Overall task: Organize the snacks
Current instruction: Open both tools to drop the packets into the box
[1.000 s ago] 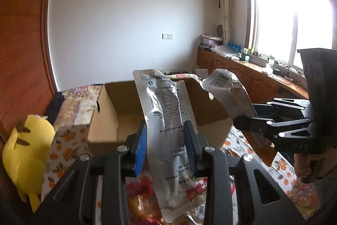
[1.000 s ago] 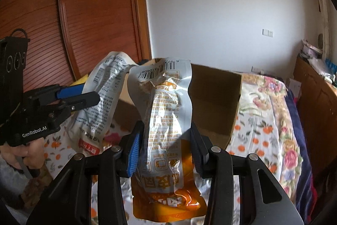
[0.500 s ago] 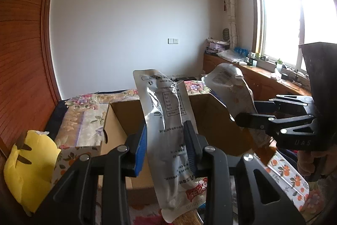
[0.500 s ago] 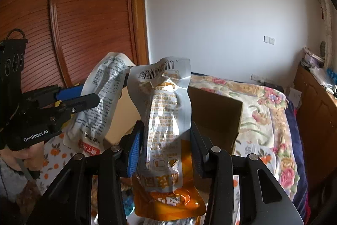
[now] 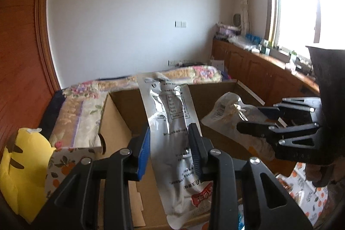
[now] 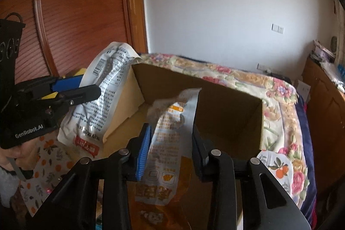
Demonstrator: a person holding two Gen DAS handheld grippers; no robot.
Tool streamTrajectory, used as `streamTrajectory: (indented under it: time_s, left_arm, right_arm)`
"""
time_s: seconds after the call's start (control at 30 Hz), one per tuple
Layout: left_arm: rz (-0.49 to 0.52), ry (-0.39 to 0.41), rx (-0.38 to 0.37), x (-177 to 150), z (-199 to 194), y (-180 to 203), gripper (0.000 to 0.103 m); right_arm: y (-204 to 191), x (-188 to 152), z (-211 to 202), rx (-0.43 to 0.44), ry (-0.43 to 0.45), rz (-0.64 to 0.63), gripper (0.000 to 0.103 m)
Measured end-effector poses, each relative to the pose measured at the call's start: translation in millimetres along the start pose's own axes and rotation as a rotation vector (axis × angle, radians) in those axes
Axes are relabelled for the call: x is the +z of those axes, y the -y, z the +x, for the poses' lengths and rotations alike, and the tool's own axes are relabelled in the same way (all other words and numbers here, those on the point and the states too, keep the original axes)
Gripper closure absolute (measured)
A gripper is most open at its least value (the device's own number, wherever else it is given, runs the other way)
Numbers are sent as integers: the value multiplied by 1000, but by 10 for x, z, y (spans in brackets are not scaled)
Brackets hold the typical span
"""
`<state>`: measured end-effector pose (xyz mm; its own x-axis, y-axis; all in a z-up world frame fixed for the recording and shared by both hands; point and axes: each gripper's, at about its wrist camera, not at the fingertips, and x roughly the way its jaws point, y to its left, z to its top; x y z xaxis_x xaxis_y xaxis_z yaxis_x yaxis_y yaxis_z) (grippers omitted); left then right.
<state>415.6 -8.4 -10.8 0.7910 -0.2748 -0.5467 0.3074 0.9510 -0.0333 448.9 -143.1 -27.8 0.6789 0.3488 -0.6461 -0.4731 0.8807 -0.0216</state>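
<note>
In the left wrist view, the open brown cardboard box [image 5: 120, 120] fills mid-frame on the floral-patterned bedspread [image 5: 86, 105]. A yellow plush toy [image 5: 21, 167] lies lower left. A long wooden cabinet [image 5: 254, 66] runs along the right, under the window [image 5: 301, 14].

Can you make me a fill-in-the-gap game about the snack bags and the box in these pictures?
1. The left tool holds a ___ snack bag with a red label at the bottom.
2. The right tool holds a snack bag whose bottom part is ___.
3. Both bags are over an open ___ box.
4. The plush toy beside the box is ___.

Missing words: silver; orange; cardboard; yellow
</note>
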Motion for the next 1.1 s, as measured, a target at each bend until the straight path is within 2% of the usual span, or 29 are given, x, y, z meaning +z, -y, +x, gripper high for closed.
streamTrajectory:
  time_s: [0.17, 0.33, 0.47, 0.53, 0.67, 0.8, 0.97, 1.1]
  left_arm:
    - [8, -70, 5, -82, 156, 57, 70]
    - [8, -94, 15, -119, 232, 101, 69]
    - [20, -83, 15, -119, 192, 122, 66]
    - [22, -83, 16, -119, 165, 107, 61]
    - [37, -86, 28, -128, 86, 124, 57]
    - [49, -73, 29, -141, -95, 149, 50]
    - [62, -63, 41, -150, -331, 195, 47]
    - [38, -47, 16, -200, -546, 187, 39]
  right_arm:
    - [73, -52, 191, -10, -76, -6, 70]
    - [85, -32, 188, -29, -93, 5, 68]
    - [98, -33, 198, -43, -97, 11, 62]
    - [102, -18, 203, -47, -95, 8, 60]
    - [96, -28, 183, -64, -86, 10, 56]
    - [96, -35, -23, -65, -33, 29, 55]
    - [-12, -59, -409, -69, 35, 33, 55]
    - [-106, -202, -771, -58, 72, 46, 53]
